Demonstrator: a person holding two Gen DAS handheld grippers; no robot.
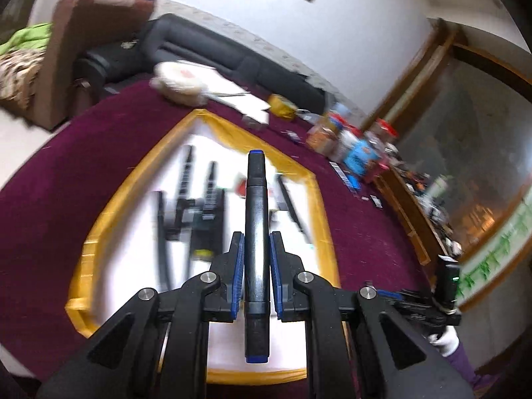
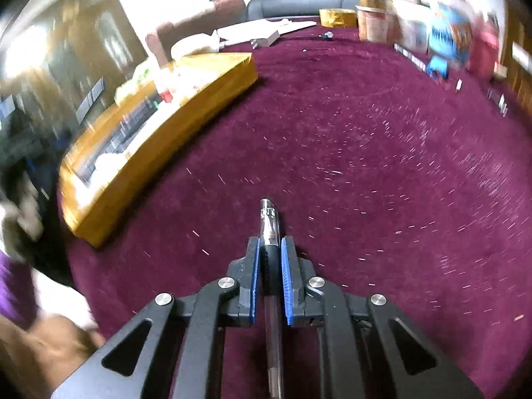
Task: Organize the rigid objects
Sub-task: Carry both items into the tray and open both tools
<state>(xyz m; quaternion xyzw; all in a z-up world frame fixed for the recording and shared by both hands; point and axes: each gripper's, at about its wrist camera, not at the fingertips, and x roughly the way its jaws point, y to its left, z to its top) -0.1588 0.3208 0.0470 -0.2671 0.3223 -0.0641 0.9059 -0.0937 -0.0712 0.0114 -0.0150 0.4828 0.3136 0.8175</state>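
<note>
Over the tray (image 1: 321,212), left view alone shows a clamped marker (image 1: 256,232).

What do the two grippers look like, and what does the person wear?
Both the left gripper and the right gripper have black angular linkage arms with round silver pins, and blue ribbed pads inside the fingers. The person wears a purple sleeve and a white glove.
</note>
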